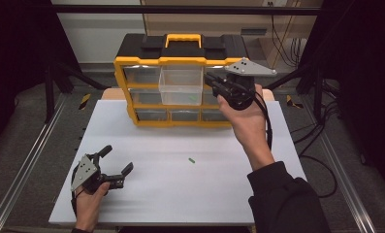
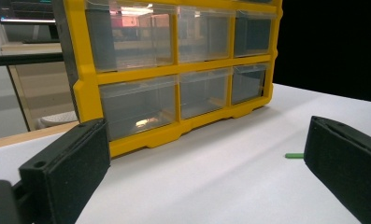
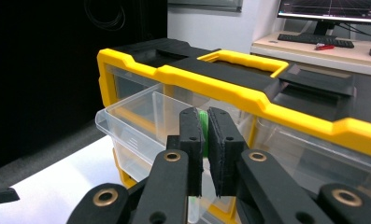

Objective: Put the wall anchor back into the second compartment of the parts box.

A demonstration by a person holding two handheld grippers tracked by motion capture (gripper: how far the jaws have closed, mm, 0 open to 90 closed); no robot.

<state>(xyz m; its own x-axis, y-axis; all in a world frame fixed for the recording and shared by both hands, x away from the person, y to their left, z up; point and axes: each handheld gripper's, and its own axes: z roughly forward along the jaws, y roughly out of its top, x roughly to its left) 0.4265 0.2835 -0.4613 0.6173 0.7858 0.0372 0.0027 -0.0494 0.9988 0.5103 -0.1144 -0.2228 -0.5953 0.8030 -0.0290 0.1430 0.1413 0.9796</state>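
Right hand-held gripper (image 3: 204, 140): its two black jaws stand almost together, clamped on a small green piece (image 3: 203, 117); a bit of green shows in the narrow gap between them. In the high view it (image 1: 212, 80) is up at the right side of the pulled-out drawer.
Green piece in the grip: it is held above the open clear drawer (image 1: 181, 85), near the drawer's right wall. I cannot tell its full shape, because the jaws cover most of it.
Open drawer: it sticks out from the middle of the top row of the yellow organiser (image 1: 127, 94), which stands upright at the far edge of the surface (image 1: 156, 189).
Second green piece (image 1: 192, 160): it lies alone on the surface, about in the middle, well apart from both hands and from the organiser.
Left hand-held gripper (image 1: 118, 159): it is low near the front left corner of the surface, jaws wide apart, with nothing between them. In its own view, the loose green piece (image 2: 294, 156) lies just beside the right jaw, on the surface, not touching it as far as I can see.
Other drawers: all are pushed in.
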